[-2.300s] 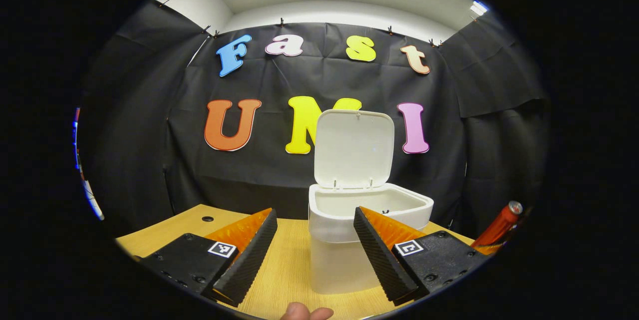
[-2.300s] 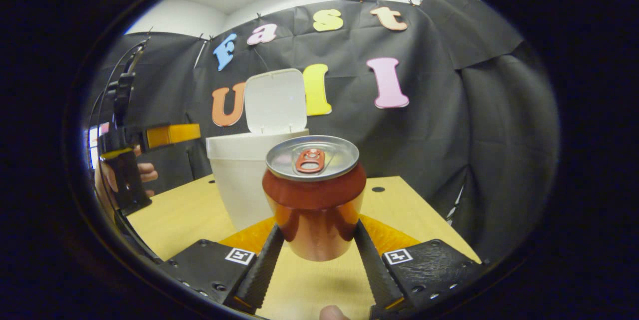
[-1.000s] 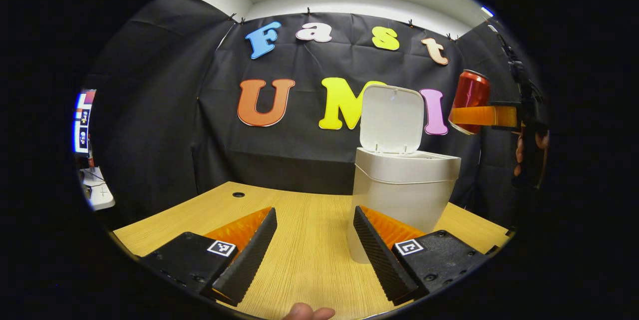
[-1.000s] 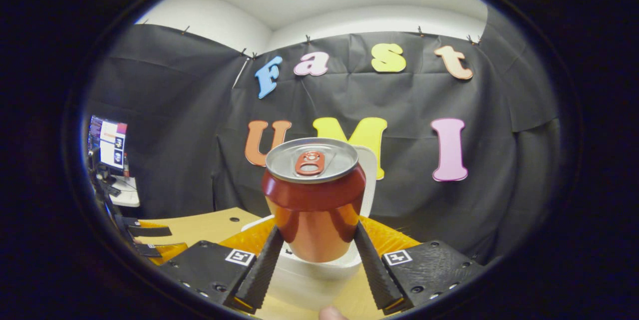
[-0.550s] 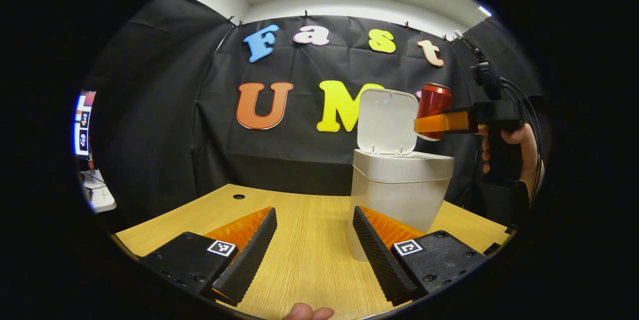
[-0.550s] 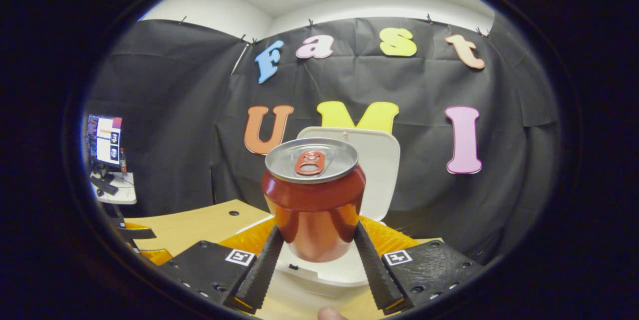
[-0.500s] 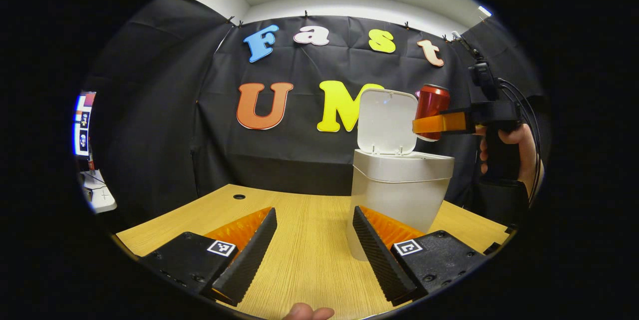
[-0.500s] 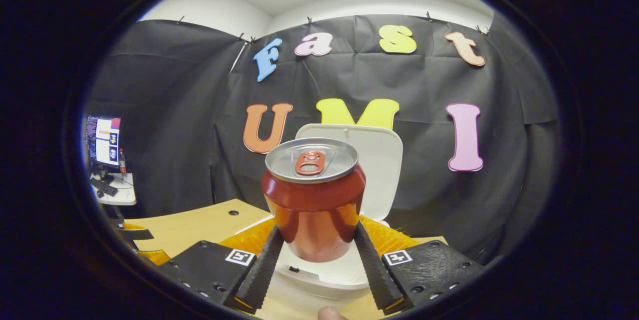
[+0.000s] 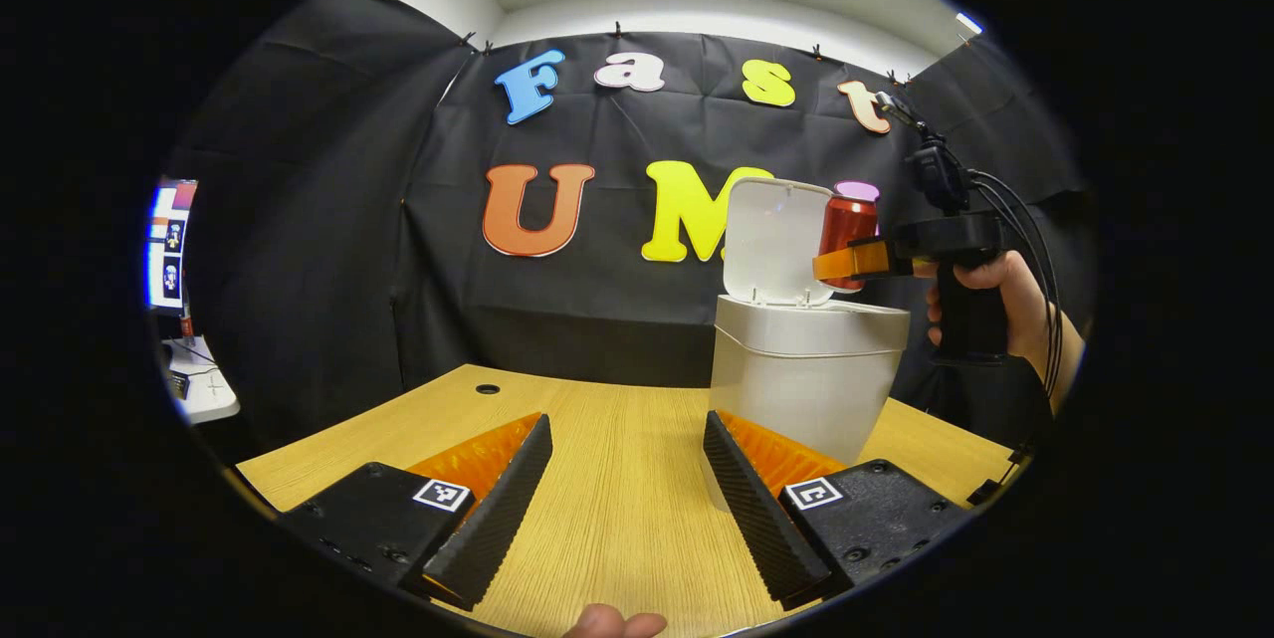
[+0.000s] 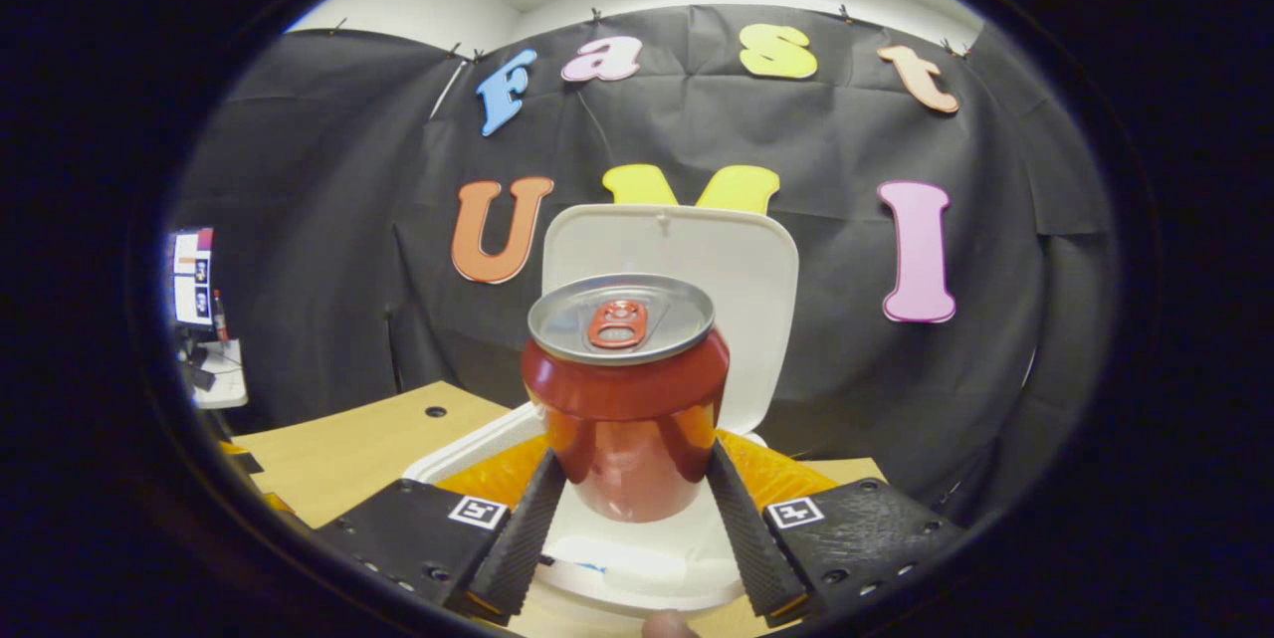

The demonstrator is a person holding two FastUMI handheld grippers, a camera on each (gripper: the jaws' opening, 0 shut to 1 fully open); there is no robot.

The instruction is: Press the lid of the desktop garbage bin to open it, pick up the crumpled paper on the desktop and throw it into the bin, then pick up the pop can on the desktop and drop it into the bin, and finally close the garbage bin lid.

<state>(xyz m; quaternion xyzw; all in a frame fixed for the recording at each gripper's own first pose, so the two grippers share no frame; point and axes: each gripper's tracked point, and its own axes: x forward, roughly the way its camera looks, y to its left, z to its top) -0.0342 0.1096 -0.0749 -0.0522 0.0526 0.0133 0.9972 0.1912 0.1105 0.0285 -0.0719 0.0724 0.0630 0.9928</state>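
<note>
In the left gripper view, far to the left of the bin point(image 9: 806, 389), a screen point(image 9: 164, 245) glows beyond the edge of the black cloth, with a small white table point(image 9: 204, 389) under it. The wooden desk point(image 9: 597, 439) spreads out from there, with a small round hole point(image 9: 488, 388) near its back edge, to the left of the bin. The left gripper point(image 9: 625, 494) hangs low over the desk, in front of the bin and slightly to its left; its two fingers are wide apart and nothing is between them. The bin is white and stands upright on the desk. Its lid point(image 9: 776, 240) is raised and stands almost vertical at the back of the opening. Just to the right of the lid, above the opening, is the red can point(image 9: 846, 225). A hand point(image 9: 1005, 290) to the right of the bin holds the handle of the right gripper point(image 9: 851, 260), which carries the can.

In the right gripper view, the desk point(image 10: 348, 449) shows to the left of the bin point(image 10: 637, 543). The right gripper point(image 10: 627, 524) has both fingers clamped on the sides of the can point(image 10: 622, 399), which is upright with its silver top and pull tab visible. The can is in the air, directly above the open mouth of the bin. The raised lid point(image 10: 742, 270) stands behind the can.
</note>
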